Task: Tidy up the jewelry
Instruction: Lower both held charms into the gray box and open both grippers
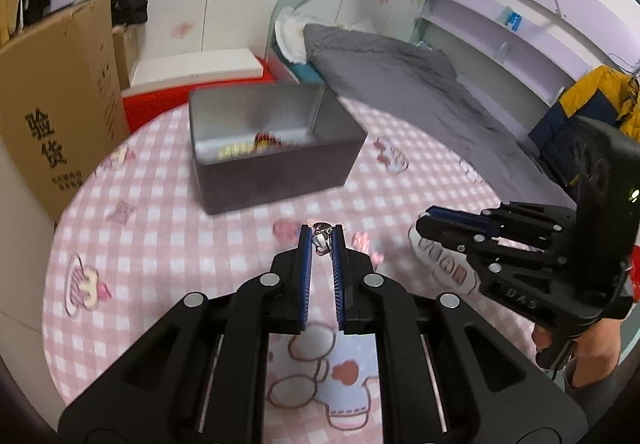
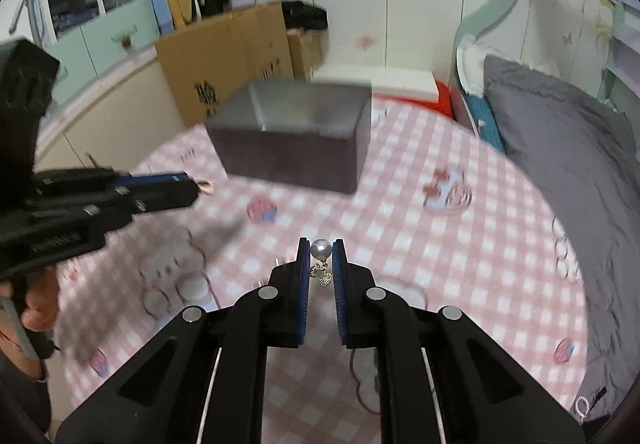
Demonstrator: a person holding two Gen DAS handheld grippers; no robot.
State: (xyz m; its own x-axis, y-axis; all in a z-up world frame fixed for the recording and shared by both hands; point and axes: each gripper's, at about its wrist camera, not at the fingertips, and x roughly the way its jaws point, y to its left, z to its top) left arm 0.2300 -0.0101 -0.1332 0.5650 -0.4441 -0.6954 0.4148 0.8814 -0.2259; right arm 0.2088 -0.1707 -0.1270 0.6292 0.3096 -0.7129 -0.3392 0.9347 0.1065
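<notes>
Two earrings were in play, one pinched in each gripper. The pearl earring [image 2: 320,249] sat at the very tips of the right gripper [image 2: 320,250], its pearl squeezed between the blue pads [image 2: 339,264] and a small gold charm [image 2: 322,274] dangling loose below, clear of the cloth [image 2: 440,244]. The left gripper [image 1: 322,240] was nearly closed on a smaller silvery earring [image 1: 321,240], likewise caught only at the fingertips, with part of it poking past the pad ends. Both pieces hung above the pink checked cloth, well short of the grey box [image 1: 276,148], which stood open-topped farther back with some gold and red pieces blurred on its floor. The chief risk, as I judged it, was a slip: a round pearl held by so little pad could squirt out under the squeeze, and the tiny left piece could twist free if the hand jerked. Both views were smeared, which suggested quick motion, and haste would make either loss likelier. A dropped earring would land on the busy printed cloth, or roll toward the grey duvet [image 2: 560,148] alongside, where it would be hard to find. The swinging charm might also snag on the box rim [image 1: 256,94] during the carry. The two grippers were near each other, so reaching the box together could bring them into contact and knock a piece loose. Releasing from too high over the box might let an earring bounce or tangle with what was already inside.
</notes>
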